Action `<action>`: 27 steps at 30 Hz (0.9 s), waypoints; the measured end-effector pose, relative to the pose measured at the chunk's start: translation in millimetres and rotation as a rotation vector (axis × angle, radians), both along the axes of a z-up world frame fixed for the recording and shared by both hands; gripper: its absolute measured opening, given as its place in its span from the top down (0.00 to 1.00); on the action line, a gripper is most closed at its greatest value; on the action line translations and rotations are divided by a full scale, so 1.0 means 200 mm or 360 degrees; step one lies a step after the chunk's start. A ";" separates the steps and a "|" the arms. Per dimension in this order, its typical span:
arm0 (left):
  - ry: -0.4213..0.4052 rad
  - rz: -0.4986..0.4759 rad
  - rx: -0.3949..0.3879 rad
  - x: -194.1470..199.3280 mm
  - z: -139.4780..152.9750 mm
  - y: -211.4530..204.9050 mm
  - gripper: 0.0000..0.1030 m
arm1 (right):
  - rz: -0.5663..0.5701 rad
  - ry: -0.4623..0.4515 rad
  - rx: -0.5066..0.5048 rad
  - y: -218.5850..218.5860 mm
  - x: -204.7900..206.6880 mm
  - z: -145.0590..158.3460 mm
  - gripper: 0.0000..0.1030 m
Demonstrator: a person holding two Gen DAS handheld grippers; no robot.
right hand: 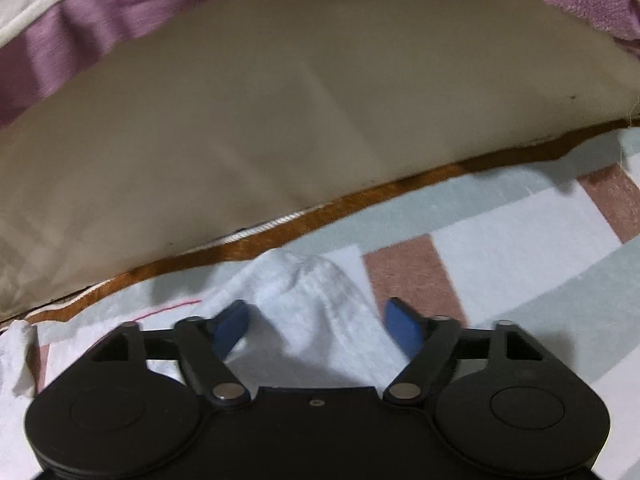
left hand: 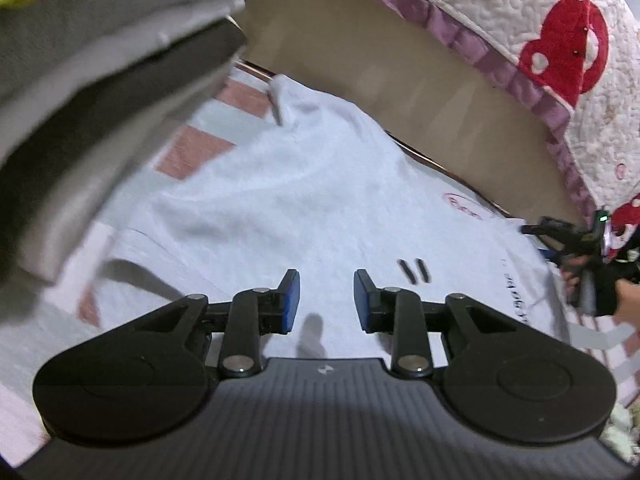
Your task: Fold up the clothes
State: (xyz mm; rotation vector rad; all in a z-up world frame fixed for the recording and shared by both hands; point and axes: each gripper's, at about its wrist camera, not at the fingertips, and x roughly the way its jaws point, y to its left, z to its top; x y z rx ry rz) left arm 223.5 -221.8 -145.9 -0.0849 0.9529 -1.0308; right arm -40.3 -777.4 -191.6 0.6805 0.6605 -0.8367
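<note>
A white T-shirt (left hand: 280, 208) lies spread on the checked sheet, with a pink oval print (left hand: 464, 204) and dark lettering near its right side. Just above the shirt's middle hovers my left gripper (left hand: 326, 300), open, its blue pads apart with nothing between them. In the right wrist view my right gripper (right hand: 316, 320) stands wide open at the shirt's far edge. A bunched hump of white cloth (right hand: 308, 284) sits between its fingers, and the pads do not press on it. A hand (left hand: 628, 304) with that gripper shows at the right edge of the left wrist view.
The pink, grey and white checked sheet (right hand: 520, 232) covers the bed. A beige padded wall (right hand: 280, 112) with a brown edge runs along the far side. Above it hangs a quilt (left hand: 560, 40) with red prints and purple trim. Grey folded fabric (left hand: 100, 60) looms blurred at upper left.
</note>
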 end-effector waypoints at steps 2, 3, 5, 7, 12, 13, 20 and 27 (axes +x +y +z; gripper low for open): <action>-0.0105 -0.0038 0.0042 -0.05 0.00 -0.04 0.72 | 0.0109 0.0088 -0.0148 0.09 0.06 -0.01 0.61; -0.0165 -0.0052 0.0067 -0.08 0.00 -0.05 0.72 | 0.0174 0.0100 -0.0199 0.12 0.07 0.02 0.95; -0.0236 -0.0064 0.0113 -0.11 0.00 -0.07 0.72 | 0.0289 0.0107 -0.0298 0.19 0.10 0.06 0.94; -0.0239 -0.0054 0.0132 -0.13 -0.01 -0.08 0.72 | 0.0294 0.0002 -0.0379 0.29 0.05 0.15 0.94; -0.0230 0.0016 0.0139 -0.18 0.03 -0.11 0.72 | 0.0545 -0.0042 -0.0496 0.61 -0.05 0.27 0.94; -0.0259 0.0022 0.0143 -0.20 0.04 -0.12 0.72 | 0.0621 -0.0043 -0.0511 0.69 -0.06 0.28 0.94; -0.0333 0.0032 0.0268 -0.11 0.09 -0.56 0.67 | 0.1172 0.0085 -0.0220 1.01 -0.11 0.21 0.92; -0.0577 -0.0018 0.0498 0.07 0.00 -1.13 0.56 | 0.1330 0.0079 0.0023 0.99 -0.19 0.22 0.58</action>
